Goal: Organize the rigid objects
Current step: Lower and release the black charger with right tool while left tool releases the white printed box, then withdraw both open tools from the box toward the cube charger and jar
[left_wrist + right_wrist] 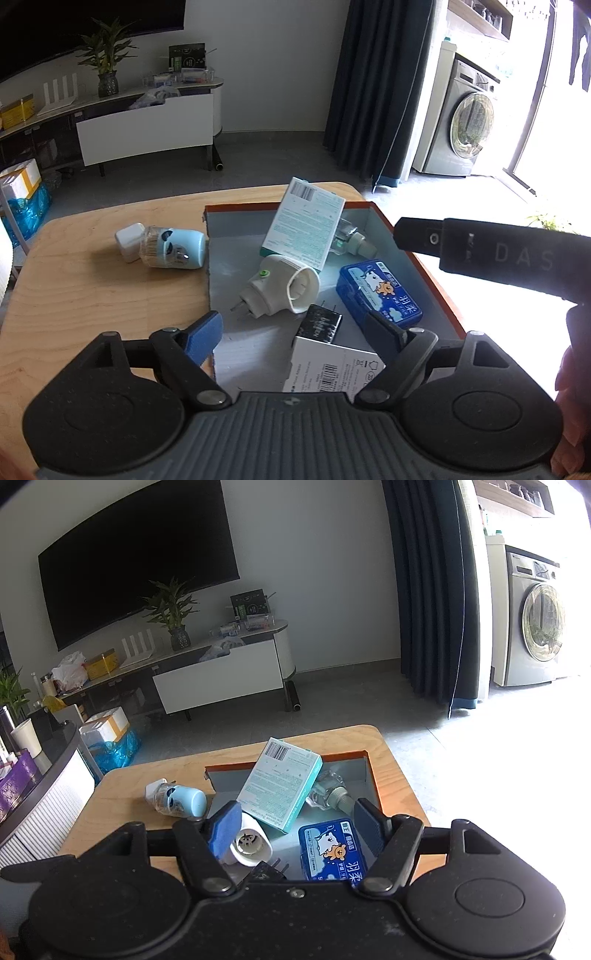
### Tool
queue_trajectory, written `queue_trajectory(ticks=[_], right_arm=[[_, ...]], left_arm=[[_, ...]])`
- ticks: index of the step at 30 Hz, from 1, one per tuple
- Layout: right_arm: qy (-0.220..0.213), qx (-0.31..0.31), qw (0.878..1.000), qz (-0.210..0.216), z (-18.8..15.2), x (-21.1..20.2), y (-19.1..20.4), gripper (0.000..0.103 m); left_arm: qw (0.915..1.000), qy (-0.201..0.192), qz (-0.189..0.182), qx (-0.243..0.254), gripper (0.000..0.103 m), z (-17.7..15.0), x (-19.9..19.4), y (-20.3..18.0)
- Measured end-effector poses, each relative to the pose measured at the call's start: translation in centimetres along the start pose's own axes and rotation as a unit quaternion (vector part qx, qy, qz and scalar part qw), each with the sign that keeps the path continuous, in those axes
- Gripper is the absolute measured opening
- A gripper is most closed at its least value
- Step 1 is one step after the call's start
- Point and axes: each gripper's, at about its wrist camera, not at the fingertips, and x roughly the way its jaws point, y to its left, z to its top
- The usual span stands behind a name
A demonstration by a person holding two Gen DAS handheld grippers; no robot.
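The job is to put the hard things into the tray [417, 258], the shallow box with the orange rim on the wooden table [92, 295]. Most things are already inside: the teal box [306, 225] leaning up, the white plug-in [280, 291], the blue tin [380, 295], a clear bottle [351, 240] behind the box, and a small black box [321, 325].

One thing is not yet in. The light blue plug-in [166, 245] lies on its side on the table, just beside the tray's left wall.

The left gripper [295, 328] is wide open and holds nothing. It hangs over the near part of the tray. The light blue plug-in is up and to its left, well apart. The right gripper [295, 823] is wide open too, with nothing pinched; the white plug-in [247, 845] sits by its left pad.

The next step is likely to fetch the light blue plug-in. To do it well, the left gripper should reach over the tray wall, put its pads on both sides of the round body, and squeeze gently so it does not roll away.
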Motion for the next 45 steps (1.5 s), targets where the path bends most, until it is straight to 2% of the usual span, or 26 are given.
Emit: queue_trajectory(ticks=[20,34,45], right_arm=[[0.028,-0.047,0.997,0.045,-0.3,1.6,5.8,0.084],[0.055,-0.077,0.993,0.071,-0.9,3.9,9.6,0.084],[0.086,-0.069,0.990,0.092,-0.6,7.6,11.4,0.084]], left_arm=[[0.9948,-0.011,0.072,-0.071,0.089,0.2,-2.5,8.1],[0.9901,-0.014,0.094,-0.103,0.089,0.0,-2.6,11.7],[0.9863,-0.011,0.111,-0.122,0.090,-0.1,-2.4,14.7]])
